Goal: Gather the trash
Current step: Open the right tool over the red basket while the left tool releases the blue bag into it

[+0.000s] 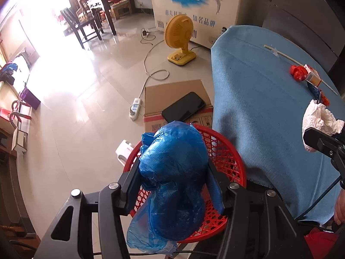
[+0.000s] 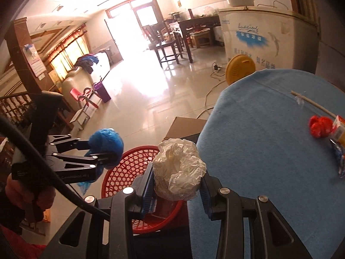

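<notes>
My left gripper [image 1: 173, 179] is shut on a crumpled blue plastic bag [image 1: 172, 172], held right above the red mesh basket [image 1: 228, 157]. In the right wrist view the same left gripper [image 2: 107, 153] holds the blue plastic bag [image 2: 106, 144] to the left of the red mesh basket [image 2: 127, 168]. My right gripper [image 2: 177, 181] is shut on a crumpled white paper wad [image 2: 179, 170], at the edge of the blue-clothed table [image 2: 269, 151] and over the basket's rim. The white paper wad [image 1: 319, 120] also shows at the right of the left wrist view.
On the blue-clothed table [image 1: 258, 99] lie a red crumpled scrap [image 1: 298, 72], a small carton [image 1: 312, 75], a straw [image 1: 299, 61] and a blue wrapper [image 2: 339, 157]. A cardboard box [image 1: 174, 99] with a black phone [image 1: 183, 106] stands behind the basket. A yellow fan [image 1: 180, 38] and power strip [image 1: 135, 108] are on the floor.
</notes>
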{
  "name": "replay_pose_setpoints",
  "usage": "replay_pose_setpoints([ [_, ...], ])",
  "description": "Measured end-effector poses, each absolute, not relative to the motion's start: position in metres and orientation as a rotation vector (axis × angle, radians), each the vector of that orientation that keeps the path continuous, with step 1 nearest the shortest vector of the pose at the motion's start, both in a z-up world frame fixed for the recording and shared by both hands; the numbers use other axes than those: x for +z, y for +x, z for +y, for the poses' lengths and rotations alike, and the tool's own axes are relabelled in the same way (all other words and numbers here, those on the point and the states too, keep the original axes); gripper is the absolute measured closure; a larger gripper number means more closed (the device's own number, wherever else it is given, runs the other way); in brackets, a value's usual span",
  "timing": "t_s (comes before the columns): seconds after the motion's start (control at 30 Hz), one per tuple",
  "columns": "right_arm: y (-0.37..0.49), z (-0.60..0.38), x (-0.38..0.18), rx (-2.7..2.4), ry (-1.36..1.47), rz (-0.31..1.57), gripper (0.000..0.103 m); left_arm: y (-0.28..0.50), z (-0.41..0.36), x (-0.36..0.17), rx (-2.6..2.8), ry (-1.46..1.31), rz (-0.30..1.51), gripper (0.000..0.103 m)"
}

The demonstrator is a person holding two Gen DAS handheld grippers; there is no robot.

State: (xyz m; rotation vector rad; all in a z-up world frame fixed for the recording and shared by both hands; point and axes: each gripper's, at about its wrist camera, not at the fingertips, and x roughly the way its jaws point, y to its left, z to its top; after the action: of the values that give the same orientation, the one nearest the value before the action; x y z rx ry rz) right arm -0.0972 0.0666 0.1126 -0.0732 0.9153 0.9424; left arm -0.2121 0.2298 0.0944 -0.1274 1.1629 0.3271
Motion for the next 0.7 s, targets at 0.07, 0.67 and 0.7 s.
replay_pose_setpoints([
  [0.07,-0.096,0.072,0.109,0.954,-0.072,0.930,0.062,-0.214,0.235,0.091,0.334,-0.138,1.172,0.046],
  [0.67,-0.113,0.139,0.076,1.135,-0.221,1.044,0.045,-0.217,0.260,0.064,0.344,-0.215,1.258,0.045],
  [0.7,-0.113,0.141,0.075,1.152,-0.222,1.049,0.043,-0.218,0.261,0.064,0.345,-0.221,1.260,0.045],
])
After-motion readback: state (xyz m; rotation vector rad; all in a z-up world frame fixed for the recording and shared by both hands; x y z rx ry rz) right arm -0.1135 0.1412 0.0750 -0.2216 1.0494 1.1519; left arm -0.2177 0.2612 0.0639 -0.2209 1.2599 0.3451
